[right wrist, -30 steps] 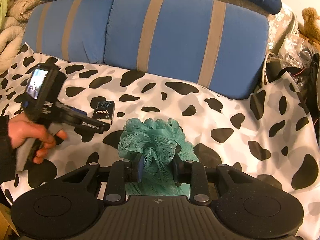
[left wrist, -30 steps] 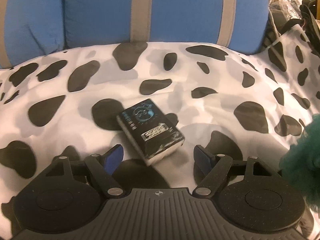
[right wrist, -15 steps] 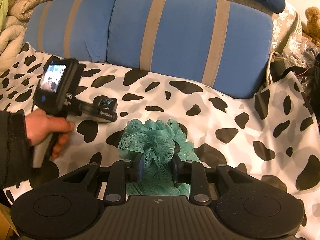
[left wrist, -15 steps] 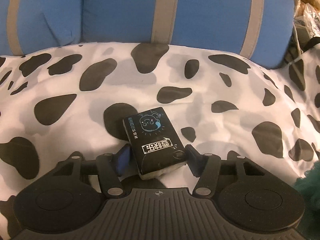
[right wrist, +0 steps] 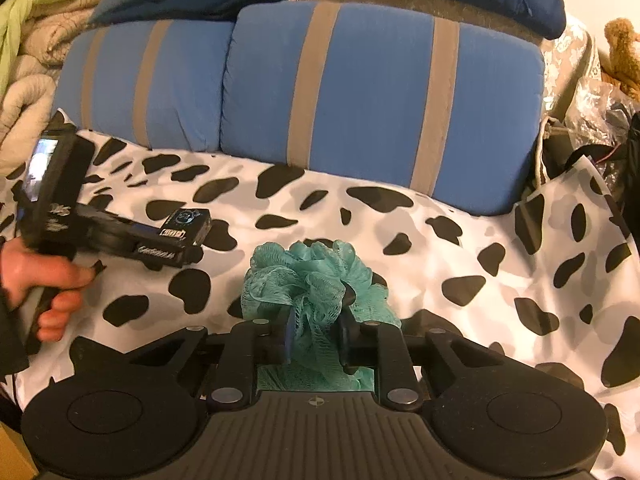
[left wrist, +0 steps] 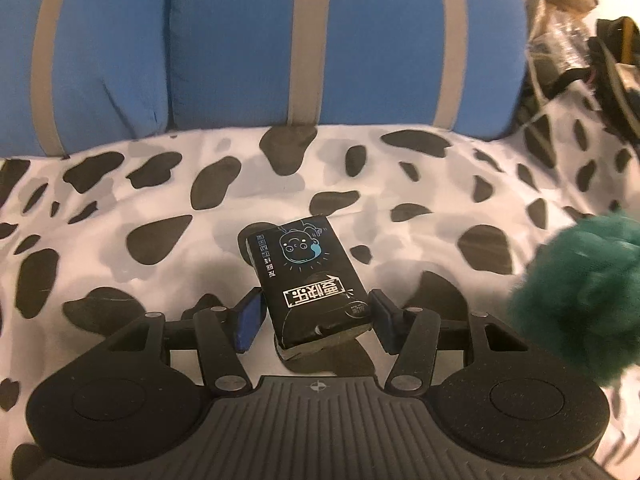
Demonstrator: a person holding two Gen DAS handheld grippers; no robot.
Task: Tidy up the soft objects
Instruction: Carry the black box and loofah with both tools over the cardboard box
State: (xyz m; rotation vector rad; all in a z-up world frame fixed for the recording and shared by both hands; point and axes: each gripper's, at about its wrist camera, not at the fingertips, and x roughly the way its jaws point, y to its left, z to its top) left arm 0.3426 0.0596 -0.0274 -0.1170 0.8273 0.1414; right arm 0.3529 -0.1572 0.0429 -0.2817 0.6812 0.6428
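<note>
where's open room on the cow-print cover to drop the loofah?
Widest bare stretch: cow-print cover right of the green loofah, up to the blue cushions. A second strip runs behind the black tissue pack, below the cushions. Crowded: the left, where the left tongs bracket the pack, and the far right edge with bags. The right tongs grip the loofah.

A black tissue pack [left wrist: 308, 284] lies on the cow-print sheet [left wrist: 120, 208], its near end between the left tongs [left wrist: 314, 314]; whether the blue pads [left wrist: 250, 320] touch it is unclear. A green pouf [left wrist: 580, 300] (blurred) sits right, blue cushions [left wrist: 360, 48] behind.
</note>
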